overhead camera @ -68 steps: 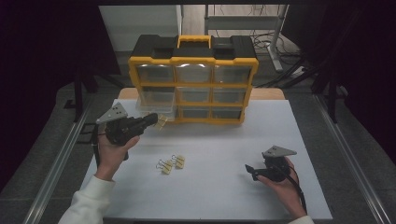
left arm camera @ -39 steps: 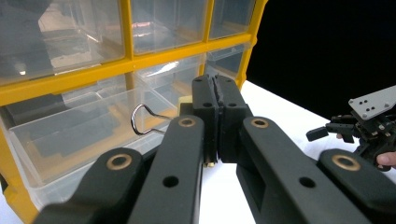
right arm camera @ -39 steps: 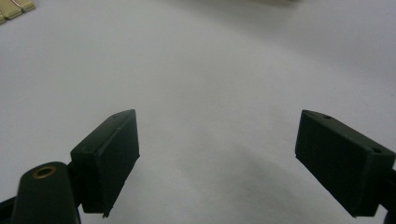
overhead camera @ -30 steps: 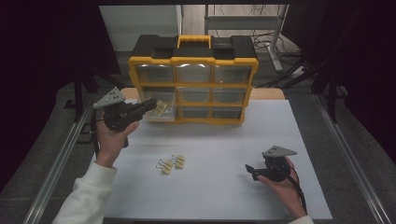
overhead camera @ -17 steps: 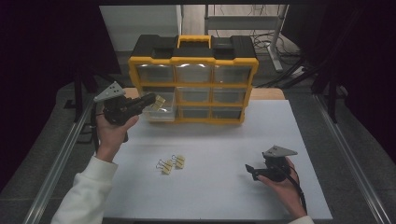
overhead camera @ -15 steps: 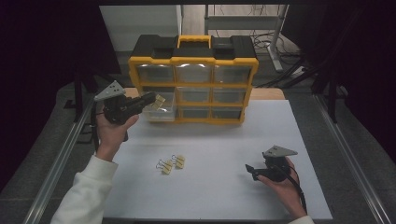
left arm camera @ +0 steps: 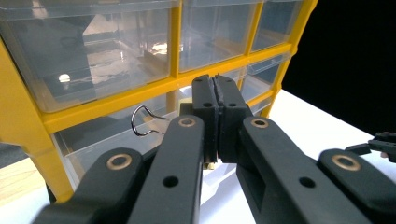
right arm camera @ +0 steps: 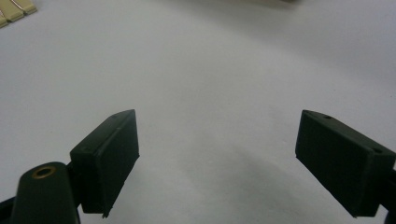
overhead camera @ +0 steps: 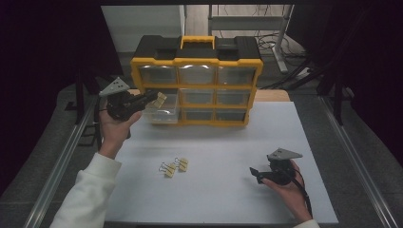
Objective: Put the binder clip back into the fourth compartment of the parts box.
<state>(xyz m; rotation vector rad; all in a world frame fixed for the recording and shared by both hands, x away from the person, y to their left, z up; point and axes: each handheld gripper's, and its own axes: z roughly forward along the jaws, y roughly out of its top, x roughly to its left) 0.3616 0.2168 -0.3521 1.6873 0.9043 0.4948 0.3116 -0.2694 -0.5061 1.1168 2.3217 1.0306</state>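
Note:
My left gripper [overhead camera: 153, 99] is shut on a beige binder clip [overhead camera: 160, 99] and holds it over the pulled-out clear drawer [overhead camera: 161, 113] at the left of the yellow organiser [overhead camera: 197, 61]. In the left gripper view the jaws are pressed together [left arm camera: 217, 116], and the clip's wire loop [left arm camera: 142, 120] sticks out to their left, in front of the drawer fronts. Two more beige binder clips [overhead camera: 167, 169] [overhead camera: 181, 164] lie on the white table [overhead camera: 223, 142]. My right gripper [overhead camera: 254, 172] rests low at the front right, open with nothing between its jaws [right arm camera: 217, 123].
The organiser stands at the table's back edge with several clear drawers [overhead camera: 233, 76] and a black top with a yellow handle [overhead camera: 198, 42]. Metal rails [overhead camera: 62, 156] run along both sides of the table. The two loose clips [right arm camera: 14, 9] appear far off in the right gripper view.
My left gripper has carried the binder clip up and right, from beside the organiser to over its pulled-out drawer. The right gripper has not moved.

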